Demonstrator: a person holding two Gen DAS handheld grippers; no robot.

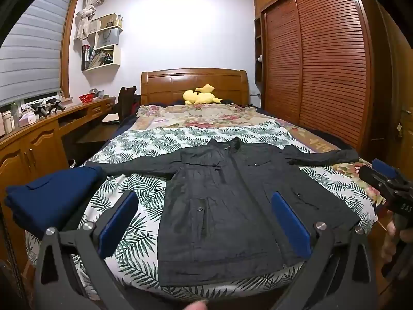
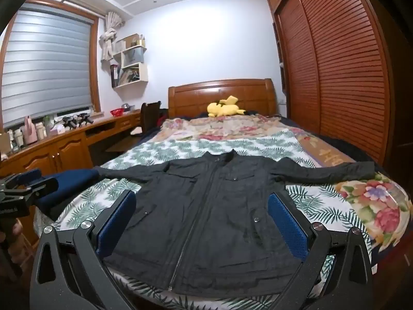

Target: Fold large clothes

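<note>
Black jacket (image 1: 232, 201) flat, front up, sleeves spread on leaf-print bed (image 1: 144, 142); left gripper (image 1: 204, 222) and right gripper (image 2: 201, 222) hover, jaws wide, holding nothing.

One black jacket (image 1: 227, 196), one folded navy garment (image 1: 49, 199)

A: What sits at the head of the bed?
B: A yellow plush toy (image 1: 200, 96) lies against the wooden headboard (image 1: 193, 82), on a floral quilt (image 1: 206, 115).

A: And along the left wall?
B: A wooden desk (image 2: 64, 139) with a red basket (image 2: 117, 112) on it, under a blind-covered window (image 2: 46, 69). White wall shelves (image 1: 103, 42) hang near the corner.

A: The right side?
B: A louvred wooden wardrobe (image 1: 322, 59).
</note>
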